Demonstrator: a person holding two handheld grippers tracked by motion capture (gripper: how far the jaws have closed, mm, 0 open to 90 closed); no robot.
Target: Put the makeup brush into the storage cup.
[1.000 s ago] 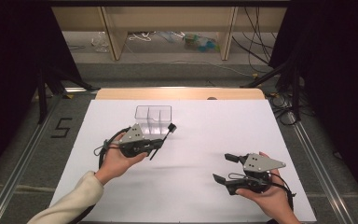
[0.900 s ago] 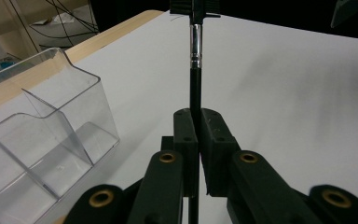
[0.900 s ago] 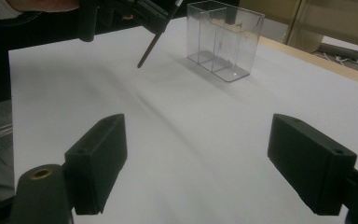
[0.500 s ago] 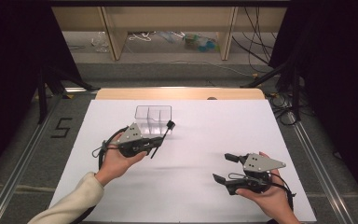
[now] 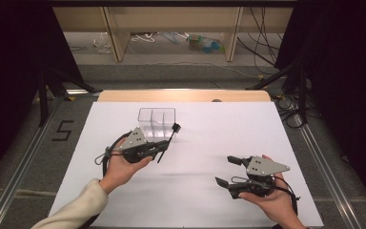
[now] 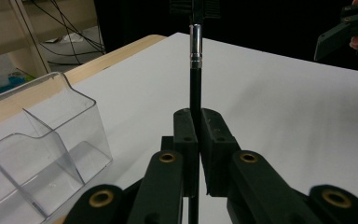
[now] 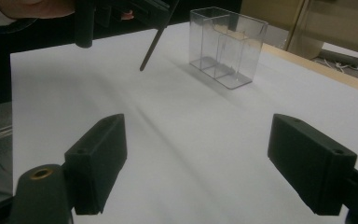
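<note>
The thin black brush (image 6: 195, 70), with a silver collar and a dark flat head at its far end, is clamped between the two pads of the left tool (image 6: 196, 154). It sticks out forward from the jaws and is held in the air above the white worktop (image 5: 195, 191). In the high view the brush (image 5: 167, 138) points up and to the right, and its head is just beside the front right corner of the clear plastic organizer (image 5: 157, 121); I cannot tell if they touch. The left tool (image 5: 158, 148) is held by the left hand (image 5: 121, 164), near the organizer.

The organizer stands upright at the far middle of the worktop and has inner walls that divide it into compartments.

The right tool (image 5: 228, 171) is well apart from these things, low over the near right part of the worktop, in the right hand (image 5: 271, 202). Its jaws are wide apart and nothing is between them.
</note>
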